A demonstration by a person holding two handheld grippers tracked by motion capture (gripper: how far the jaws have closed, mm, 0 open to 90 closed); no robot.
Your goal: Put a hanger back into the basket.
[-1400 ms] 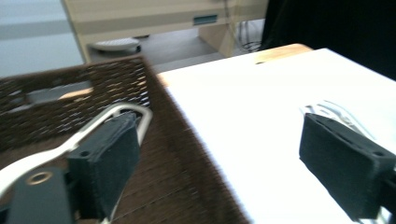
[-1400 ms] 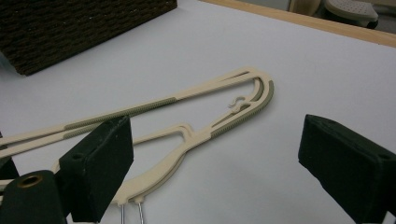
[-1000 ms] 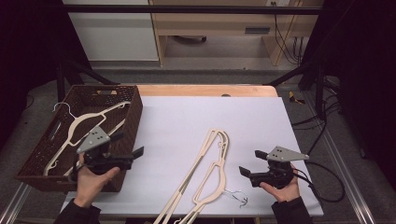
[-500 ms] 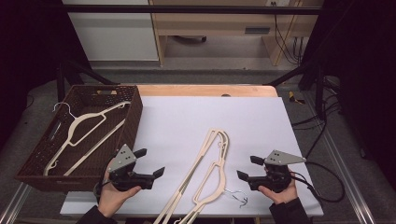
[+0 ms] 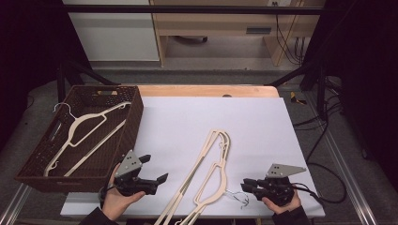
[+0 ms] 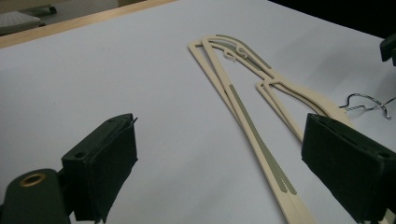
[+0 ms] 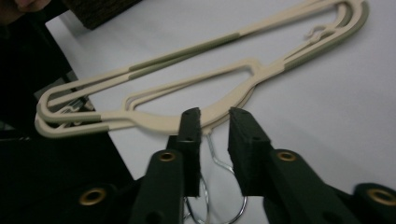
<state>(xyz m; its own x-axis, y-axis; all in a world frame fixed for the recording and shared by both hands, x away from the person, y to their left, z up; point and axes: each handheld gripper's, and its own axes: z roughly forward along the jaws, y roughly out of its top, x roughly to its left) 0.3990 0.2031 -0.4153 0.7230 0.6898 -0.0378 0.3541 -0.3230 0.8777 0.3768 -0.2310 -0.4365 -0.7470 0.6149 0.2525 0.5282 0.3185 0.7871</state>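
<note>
Right gripper [image 7: 214,116], held low over the near right part of the white table [image 5: 187,126]: its jaws have just been closing and now stand narrowly apart, with the wire hook [image 7: 215,161] of the stacked cream hangers [image 7: 201,84] between them; the pads [image 7: 243,140] do not visibly press on the wire. The hangers lie flat on the table surface, their hook end toward the person and their far end toward the table's middle. Left gripper [image 5: 154,169], near the front left edge, has jaws wide apart over bare table, just beside the hangers. Behind it stands a dark woven basket [image 5: 42,154] containing another cream hanger [image 5: 80,136].
</note>
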